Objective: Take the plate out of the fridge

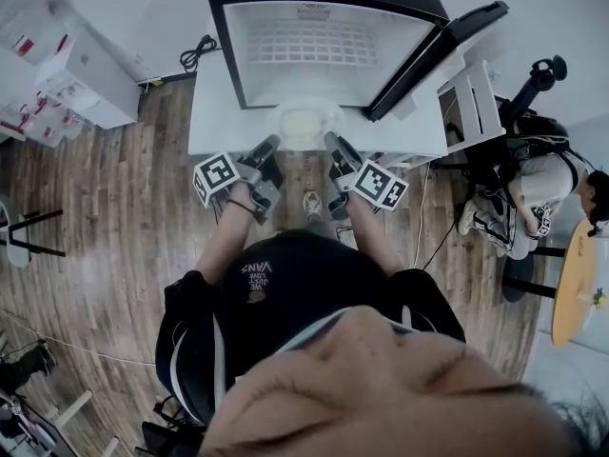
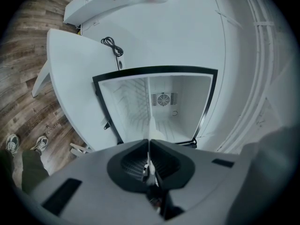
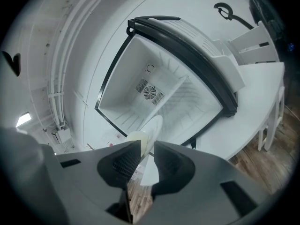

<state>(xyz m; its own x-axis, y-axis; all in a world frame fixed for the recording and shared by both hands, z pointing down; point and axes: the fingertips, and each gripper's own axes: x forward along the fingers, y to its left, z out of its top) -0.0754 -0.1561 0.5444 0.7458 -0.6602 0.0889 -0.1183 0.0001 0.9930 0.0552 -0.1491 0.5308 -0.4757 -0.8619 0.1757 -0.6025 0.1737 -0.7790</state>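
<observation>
A small fridge (image 1: 328, 41) sits on a white table (image 1: 209, 112) with its door (image 1: 438, 50) swung wide to the right. The inside looks bare apart from a wire shelf and a round fan (image 2: 163, 99) on the back wall. A black cable (image 1: 197, 53) lies coiled on the floor by the wall, left of the fridge, and white boxes (image 1: 86, 74) are stacked further left. A seated person (image 1: 533, 188) is off to the right, well apart from the table, beside a round wooden tabletop (image 1: 571, 284). Nothing stands between the fridge mouth and the person holding the tongs.

The plate (image 1: 304, 127) is pale and held level just in front of the open fridge, over the front part of the table. It appears to be clear of the opening, though the steep angle makes that hard to judge.

The left tongs (image 1: 269, 149) grip the plate's left rim. In the left gripper view they (image 2: 149, 142) are nearly together, with the thin edge of the plate (image 2: 152, 128) pinched between them. The right tongs (image 1: 333, 146) grip the opposite rim. In the right gripper view they (image 3: 147, 146) stand a little apart, clamped on the rim of the plate (image 3: 152, 125).
</observation>
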